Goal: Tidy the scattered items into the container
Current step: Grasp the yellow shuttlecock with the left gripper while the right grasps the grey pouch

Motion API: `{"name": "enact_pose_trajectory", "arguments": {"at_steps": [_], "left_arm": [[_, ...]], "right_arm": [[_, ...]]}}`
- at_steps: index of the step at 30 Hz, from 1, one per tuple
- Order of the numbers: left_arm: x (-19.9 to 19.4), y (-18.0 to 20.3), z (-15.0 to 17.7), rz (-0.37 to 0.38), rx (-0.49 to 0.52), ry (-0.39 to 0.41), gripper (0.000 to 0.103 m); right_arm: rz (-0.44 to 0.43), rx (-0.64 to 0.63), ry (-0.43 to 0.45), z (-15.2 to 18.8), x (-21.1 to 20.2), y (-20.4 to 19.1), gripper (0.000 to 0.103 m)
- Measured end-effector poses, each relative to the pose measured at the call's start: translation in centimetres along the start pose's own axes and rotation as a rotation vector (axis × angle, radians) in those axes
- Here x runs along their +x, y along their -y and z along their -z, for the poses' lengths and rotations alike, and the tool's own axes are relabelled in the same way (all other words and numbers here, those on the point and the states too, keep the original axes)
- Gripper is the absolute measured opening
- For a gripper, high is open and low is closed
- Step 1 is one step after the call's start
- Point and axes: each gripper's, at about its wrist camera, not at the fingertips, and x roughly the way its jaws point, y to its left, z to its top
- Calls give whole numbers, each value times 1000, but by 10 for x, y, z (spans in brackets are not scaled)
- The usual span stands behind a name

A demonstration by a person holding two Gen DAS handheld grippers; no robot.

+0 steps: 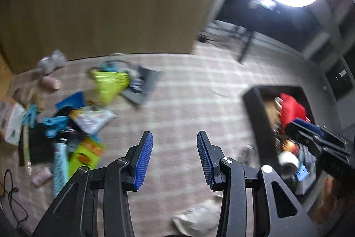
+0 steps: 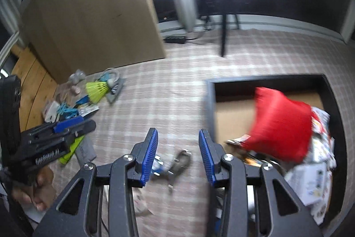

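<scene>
In black container (image 2: 332, 103): red pouch (image 2: 281, 126), printed packets (image 2: 319, 172), tape roll (image 1: 288, 161).

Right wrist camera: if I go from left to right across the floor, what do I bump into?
Other gripper → yellow shuttlecock → metal clip → red bag inside the black box.

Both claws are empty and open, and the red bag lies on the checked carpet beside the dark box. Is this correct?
Not quite. The red bag lies inside the dark box, not on the carpet beside it; the right wrist view shows this. The rest holds: the left claw and the right claw are both open and empty.
</scene>
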Motion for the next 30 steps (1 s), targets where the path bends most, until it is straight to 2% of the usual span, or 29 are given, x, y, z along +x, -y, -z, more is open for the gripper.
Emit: {"name": "enact_pose_trajectory", "arguments": {"at_steps": [6,10,17,30], "left_arm": [[16,-54,-24,-35,-103,-3,40],[32,-72,-36,-57,-120,-14,40],[61,-89,-48,-77,-133,-37,40],[92,-97,-62,-70,-148,-58,38]], "right_arm": [[-33,-31,-32,-31,42,-37,38],[-53,-37,-59,-52,80,-55,38],[-100,4,-131,-73,146,-75,38],[-146,39,-202,-89,210,-97,38]]}}
